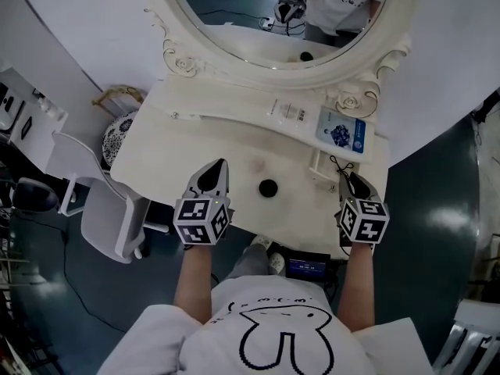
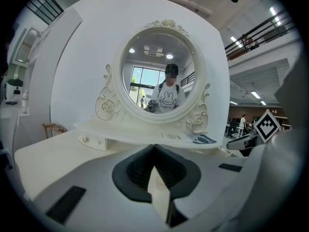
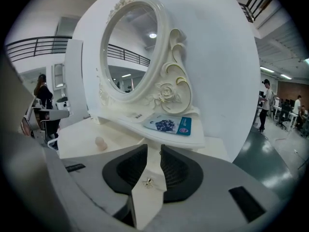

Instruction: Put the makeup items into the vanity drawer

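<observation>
White and ornate, the vanity worktop (image 1: 195,155) stands under an oval mirror (image 1: 258,14). Near its front edge a black round compact (image 1: 268,187) lies between the two tools, with a small pink sponge (image 1: 256,164) just behind it. Both are nearer the left tool (image 1: 215,170), whose jaws are closed on nothing. At the front right corner the right tool (image 1: 350,181) is narrowly parted, with the knob (image 3: 147,181) of the small drawer (image 1: 322,166) in the gap, unpinched. Judging by this, the items must travel rightward.
</observation>
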